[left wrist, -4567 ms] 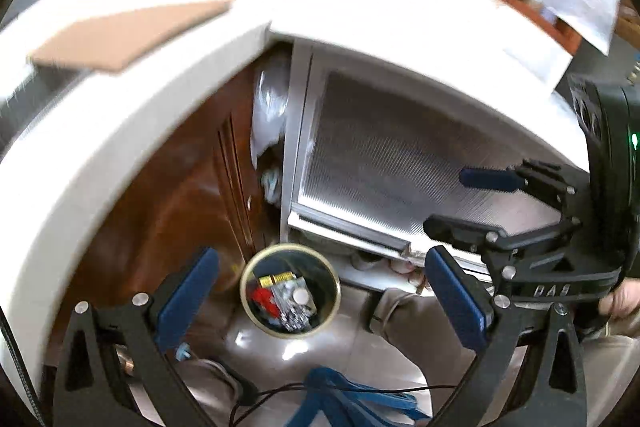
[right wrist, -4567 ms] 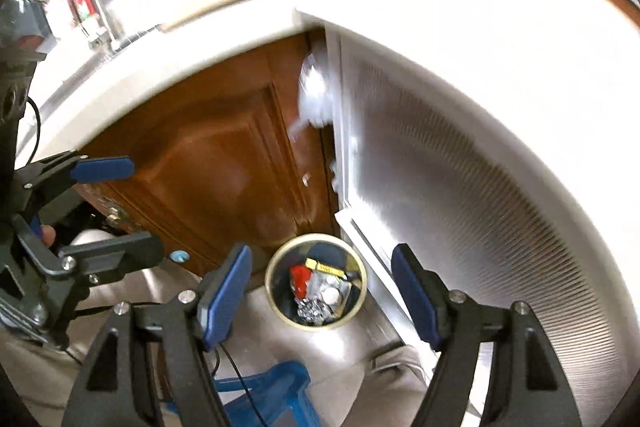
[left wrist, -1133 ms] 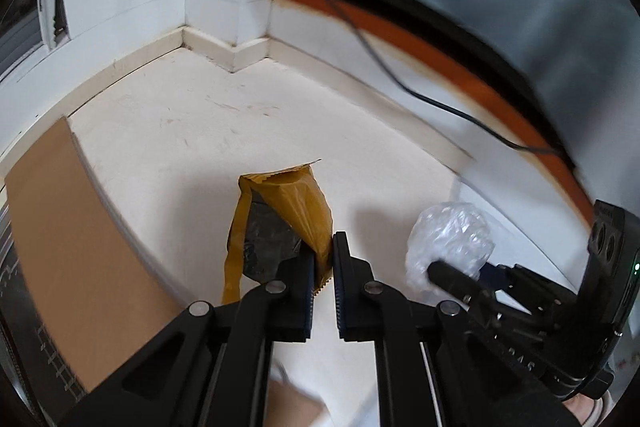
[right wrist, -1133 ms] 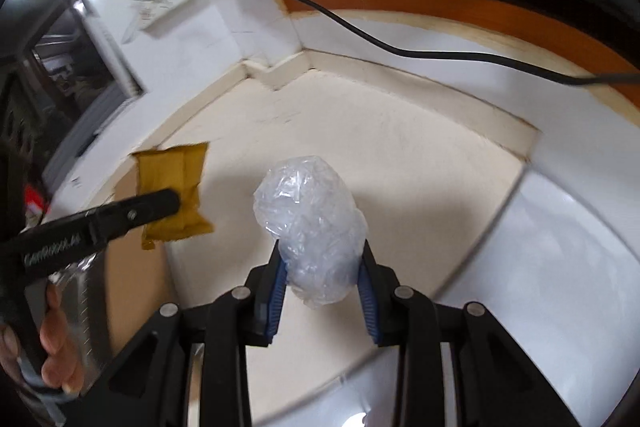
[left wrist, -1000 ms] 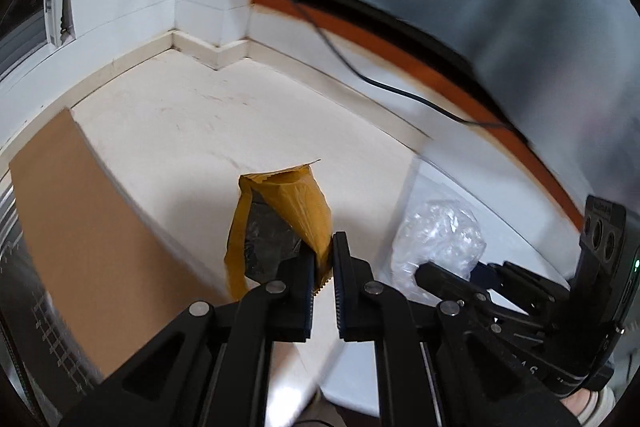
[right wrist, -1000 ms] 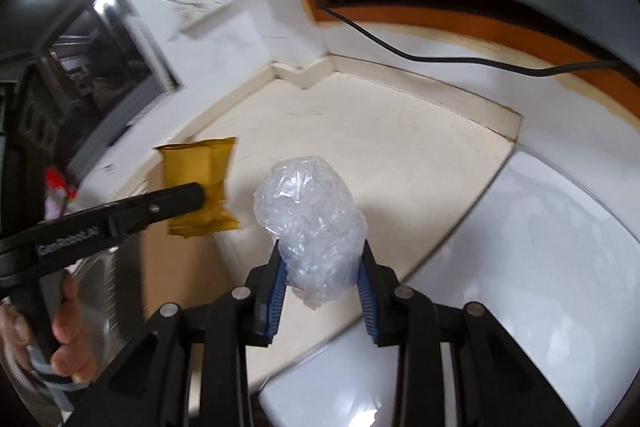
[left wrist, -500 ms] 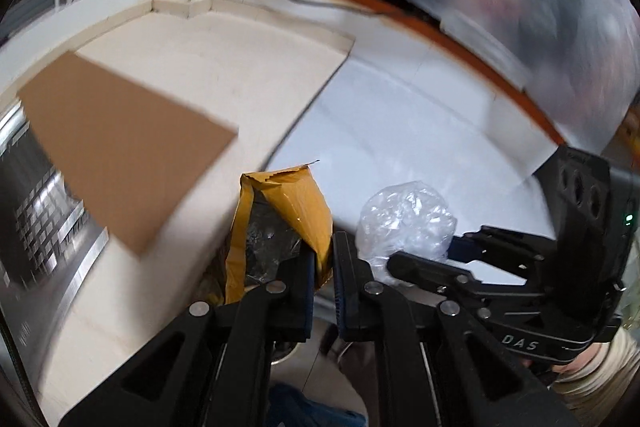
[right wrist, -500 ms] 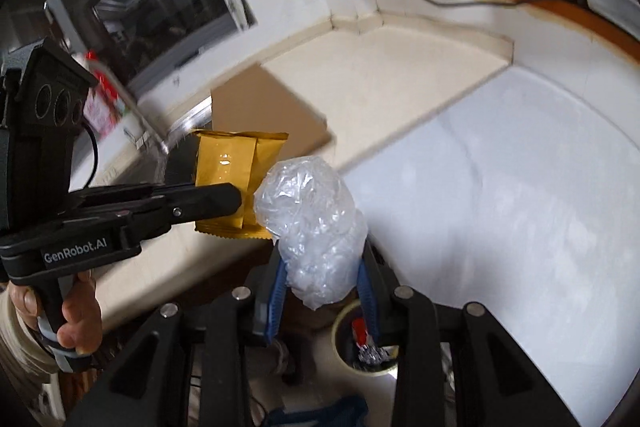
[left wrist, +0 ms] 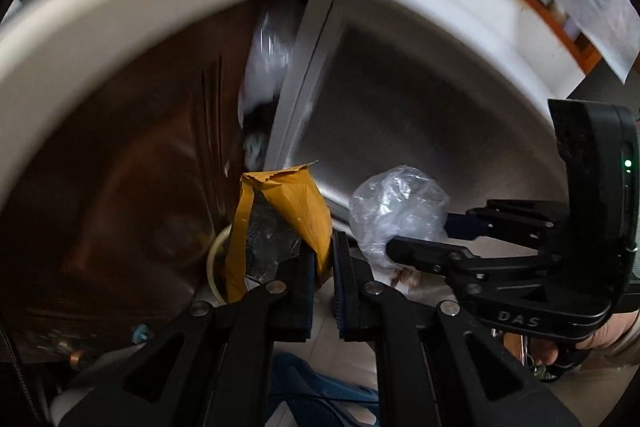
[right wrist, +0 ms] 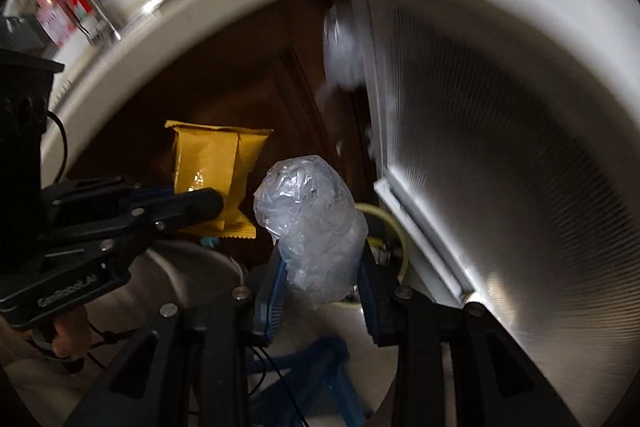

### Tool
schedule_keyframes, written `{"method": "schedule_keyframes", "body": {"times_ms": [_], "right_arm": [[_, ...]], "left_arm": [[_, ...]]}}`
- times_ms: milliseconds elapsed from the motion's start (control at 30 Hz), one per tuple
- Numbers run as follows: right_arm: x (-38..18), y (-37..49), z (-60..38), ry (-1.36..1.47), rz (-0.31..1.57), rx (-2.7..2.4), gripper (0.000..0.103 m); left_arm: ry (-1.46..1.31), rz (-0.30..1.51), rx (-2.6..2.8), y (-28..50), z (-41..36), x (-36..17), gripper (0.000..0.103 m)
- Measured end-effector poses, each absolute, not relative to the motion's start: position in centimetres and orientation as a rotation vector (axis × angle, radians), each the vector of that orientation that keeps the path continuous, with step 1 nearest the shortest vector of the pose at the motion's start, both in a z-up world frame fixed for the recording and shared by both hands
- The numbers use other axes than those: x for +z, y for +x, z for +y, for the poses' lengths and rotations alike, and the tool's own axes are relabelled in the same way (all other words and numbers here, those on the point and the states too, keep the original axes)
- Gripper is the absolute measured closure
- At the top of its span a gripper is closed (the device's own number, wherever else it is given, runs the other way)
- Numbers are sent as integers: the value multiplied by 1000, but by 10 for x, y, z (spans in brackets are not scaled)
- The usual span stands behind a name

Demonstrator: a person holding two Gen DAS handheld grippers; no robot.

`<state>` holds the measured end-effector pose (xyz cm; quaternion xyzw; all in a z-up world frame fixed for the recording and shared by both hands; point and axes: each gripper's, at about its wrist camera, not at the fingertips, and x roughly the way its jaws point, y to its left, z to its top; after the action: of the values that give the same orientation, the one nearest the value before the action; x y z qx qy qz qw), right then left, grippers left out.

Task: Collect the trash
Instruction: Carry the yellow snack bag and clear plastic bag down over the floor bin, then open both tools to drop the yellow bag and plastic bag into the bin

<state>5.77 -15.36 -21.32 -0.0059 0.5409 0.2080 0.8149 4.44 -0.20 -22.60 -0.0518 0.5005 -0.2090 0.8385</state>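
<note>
Left wrist view: my left gripper [left wrist: 322, 267] is pinched nearly closed on the yellow wrapper [left wrist: 280, 219]; the bin [left wrist: 214, 267] rim peeks out just behind it, low and near. I should centre over that rim before letting go.

Right wrist view: my right gripper [right wrist: 320, 287] clamps the crumpled plastic wad [right wrist: 310, 227], the bin's rim [right wrist: 394, 227] just right of it. Half a second ago both views faced the countertop; now they look down past its edge at the cabinet [right wrist: 224, 83].

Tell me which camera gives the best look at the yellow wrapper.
The right wrist view: it shows the yellow wrapper side-on, nearly whole, with the left gripper covering only part of its lower half. The left wrist view shows it close up, torn open, with its lower edge hidden in that gripper's shut jaws.
</note>
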Motion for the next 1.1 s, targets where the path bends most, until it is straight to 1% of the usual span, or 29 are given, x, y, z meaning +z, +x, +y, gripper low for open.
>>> {"method": "schedule_keyframes", "body": {"times_ms": [233, 367, 567, 833, 1100], "right_arm": [[-281, 76, -149, 9, 1265, 387, 70], [-321, 86, -145, -31, 1320, 361, 70], [-366, 95, -140, -70, 1396, 341, 70], [-406, 109, -146, -55, 1448, 298, 69], [-428, 120, -147, -16, 1472, 283, 68]], "left_arm": [[-82, 1152, -449, 52, -6, -295, 97], [-65, 1234, -425, 63, -9, -334, 97], [-14, 1284, -405, 82, -11, -364, 97], [-130, 1368, -384, 106, 6, -396, 96], [-168, 1399, -409, 116, 1, -414, 96]]}}
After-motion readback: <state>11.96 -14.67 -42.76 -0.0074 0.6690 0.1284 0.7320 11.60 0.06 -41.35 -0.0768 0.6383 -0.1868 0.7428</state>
